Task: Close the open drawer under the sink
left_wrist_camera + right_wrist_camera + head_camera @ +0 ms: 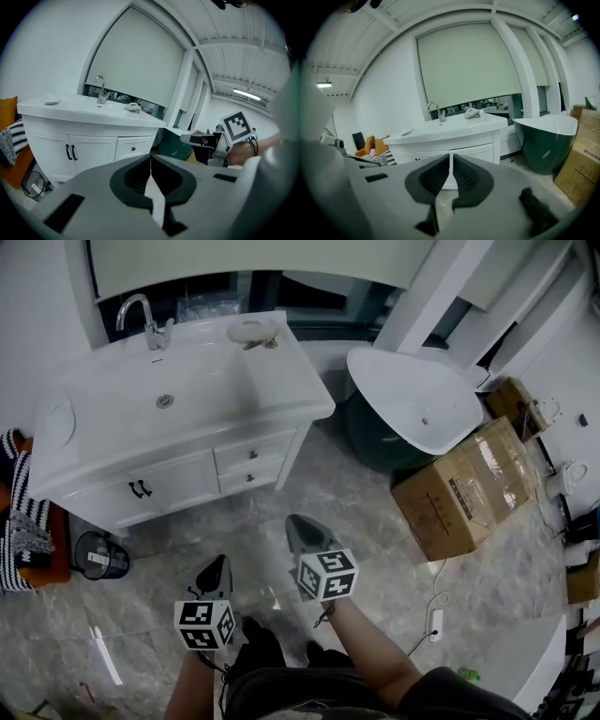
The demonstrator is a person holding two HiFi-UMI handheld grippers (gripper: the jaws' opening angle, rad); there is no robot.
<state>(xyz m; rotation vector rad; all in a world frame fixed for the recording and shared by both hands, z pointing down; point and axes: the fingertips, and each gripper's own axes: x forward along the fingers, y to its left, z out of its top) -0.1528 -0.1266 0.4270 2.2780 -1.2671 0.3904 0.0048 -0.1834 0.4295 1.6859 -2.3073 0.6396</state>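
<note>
Head view: high, steeply down, vanity (281,390) ahead. Both gripper views: low, near level, sharing same vanity.

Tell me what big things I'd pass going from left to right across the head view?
Striped cloth → sink cabinet → bathtub → cardboard box

Upper left, a glossy white washbasin top (272,381) and polished metal faucet (142,322) are seen; at right, a matt cardboard box (469,486) on glossy marbled floor (366,521)
</note>
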